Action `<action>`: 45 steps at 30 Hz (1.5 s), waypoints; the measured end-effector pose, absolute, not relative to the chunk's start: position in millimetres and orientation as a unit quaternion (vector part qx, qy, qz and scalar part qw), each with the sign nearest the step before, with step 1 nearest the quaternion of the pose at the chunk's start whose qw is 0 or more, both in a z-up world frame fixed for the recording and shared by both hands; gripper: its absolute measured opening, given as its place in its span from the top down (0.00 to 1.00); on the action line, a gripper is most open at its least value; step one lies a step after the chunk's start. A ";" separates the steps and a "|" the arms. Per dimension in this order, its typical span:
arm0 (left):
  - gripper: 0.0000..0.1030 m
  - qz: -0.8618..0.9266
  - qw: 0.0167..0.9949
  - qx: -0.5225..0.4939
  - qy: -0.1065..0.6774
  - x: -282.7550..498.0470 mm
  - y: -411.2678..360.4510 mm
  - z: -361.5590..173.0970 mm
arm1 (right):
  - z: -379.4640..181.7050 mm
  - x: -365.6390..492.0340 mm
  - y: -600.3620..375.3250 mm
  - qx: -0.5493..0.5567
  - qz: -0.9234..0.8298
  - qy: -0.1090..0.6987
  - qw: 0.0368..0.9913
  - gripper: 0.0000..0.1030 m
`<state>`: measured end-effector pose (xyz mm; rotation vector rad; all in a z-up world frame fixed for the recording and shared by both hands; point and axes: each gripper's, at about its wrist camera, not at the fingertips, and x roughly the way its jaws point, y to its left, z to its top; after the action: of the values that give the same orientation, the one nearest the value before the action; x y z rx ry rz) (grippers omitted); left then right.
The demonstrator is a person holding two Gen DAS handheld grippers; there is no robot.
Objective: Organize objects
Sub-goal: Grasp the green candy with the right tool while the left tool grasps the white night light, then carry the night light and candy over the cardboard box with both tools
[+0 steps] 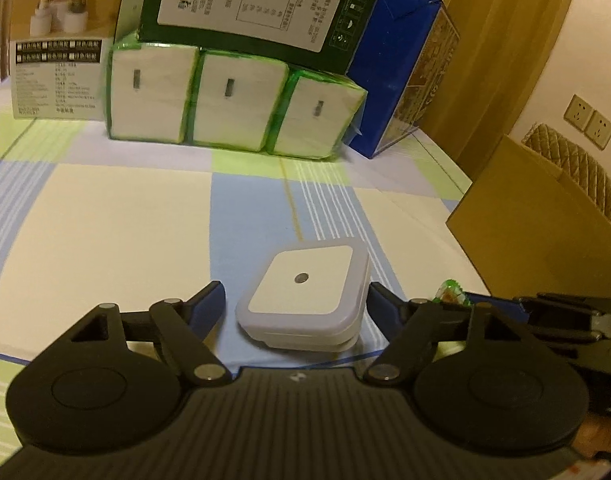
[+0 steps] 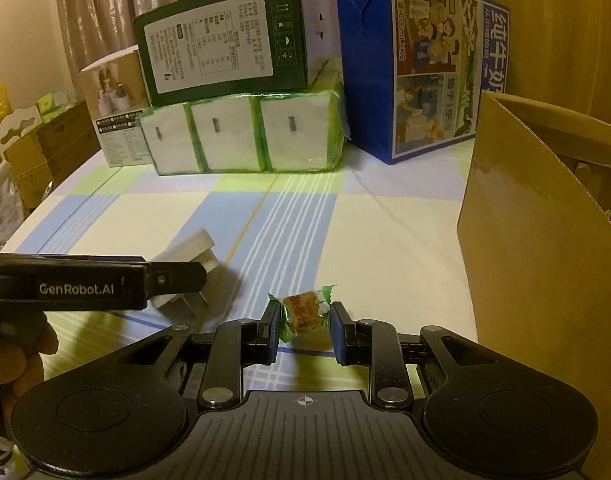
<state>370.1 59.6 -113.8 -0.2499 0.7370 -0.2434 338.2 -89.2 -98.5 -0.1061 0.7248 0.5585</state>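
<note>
Two pickups are in hand at once. The left gripper [image 1: 297, 304] has its jaws spread wide around a white plug-in night light [image 1: 305, 304] that lies low in the centre of the left wrist view on the checked worktop [image 1: 105, 220]; the right-hand pad looks to be touching or nearly touching the casing, the other stands clear, so nothing is gripped yet. The right gripper [image 2: 304, 330] has its jaws partly closed on either side of a green-wrapped candy [image 2: 305, 312], low centre of its view; the pads look about in contact with the wrapper, though whether it is truly pinched I cannot tell. An open cardboard box [image 2: 537, 216] stands at the right edge, the likely destination. Next, each gripper probably needs to close firmly, lift, and carry rightward over the box rim.
</note>
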 end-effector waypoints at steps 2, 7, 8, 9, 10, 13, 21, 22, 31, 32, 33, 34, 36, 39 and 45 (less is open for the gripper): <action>0.29 -0.121 0.915 -0.129 0.362 371.7 60.6 -114.7 | -98.7 338.6 -88.9 -0.049 0.270 0.351 0.895 0.78; 0.33 -0.127 0.910 -0.147 0.367 374.2 62.5 -116.1 | -99.5 337.5 -87.1 -0.050 0.273 0.351 0.894 0.78; 0.35 -0.128 0.909 -0.149 0.367 374.3 62.6 -116.1 | -99.8 337.2 -86.9 -0.051 0.273 0.351 0.894 0.78; 0.35 -0.128 0.909 -0.152 0.367 374.3 62.8 -116.5 | -100.2 337.2 -86.7 -0.051 0.273 0.352 0.894 0.78; 0.35 -0.128 0.909 -0.153 0.366 374.0 62.7 -116.9 | -100.6 337.2 -86.5 -0.051 0.273 0.353 0.894 0.78; 0.36 -0.127 0.909 -0.153 0.366 373.4 62.3 -117.4 | -101.5 337.0 -85.5 -0.050 0.273 0.354 0.893 0.78; 0.37 -0.097 0.917 -0.116 0.369 363.2 52.3 -110.0 | -98.8 334.8 -84.9 -0.048 0.274 0.351 0.894 0.78; 0.39 -0.095 0.918 -0.114 0.369 360.8 52.5 -108.6 | -97.6 334.3 -85.7 -0.047 0.274 0.350 0.895 0.78; 0.40 -0.059 0.923 -0.082 0.372 331.2 47.5 -94.6 | -82.6 325.1 -90.2 -0.032 0.279 0.338 0.898 0.78; 0.40 -0.058 0.923 -0.079 0.371 327.0 46.5 -93.4 | -82.1 323.8 -90.8 -0.031 0.280 0.339 0.898 0.78; 0.40 -0.056 0.924 -0.075 0.370 322.8 45.2 -92.4 | -81.2 322.5 -91.5 -0.029 0.280 0.339 0.898 0.78; 0.40 -0.054 0.925 -0.070 0.370 318.5 43.9 -91.4 | -80.1 321.2 -92.3 -0.027 0.281 0.339 0.898 0.78; 0.40 -0.052 0.925 -0.061 0.372 310.1 42.4 -89.4 | -77.1 316.5 -93.9 -0.026 0.282 0.337 0.898 0.78; 0.40 -0.046 0.926 -0.057 0.371 297.9 42.0 -84.9 | -73.8 306.2 -97.0 -0.024 0.285 0.336 0.897 0.78; 0.40 -0.035 0.925 -0.058 0.374 270.6 39.3 -76.2 | -70.8 277.2 -107.0 -0.018 0.286 0.344 0.894 0.78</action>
<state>270.6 39.3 -76.2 -0.1196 0.7680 -0.0727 277.2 -107.0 -70.8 -0.0379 0.7127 0.5927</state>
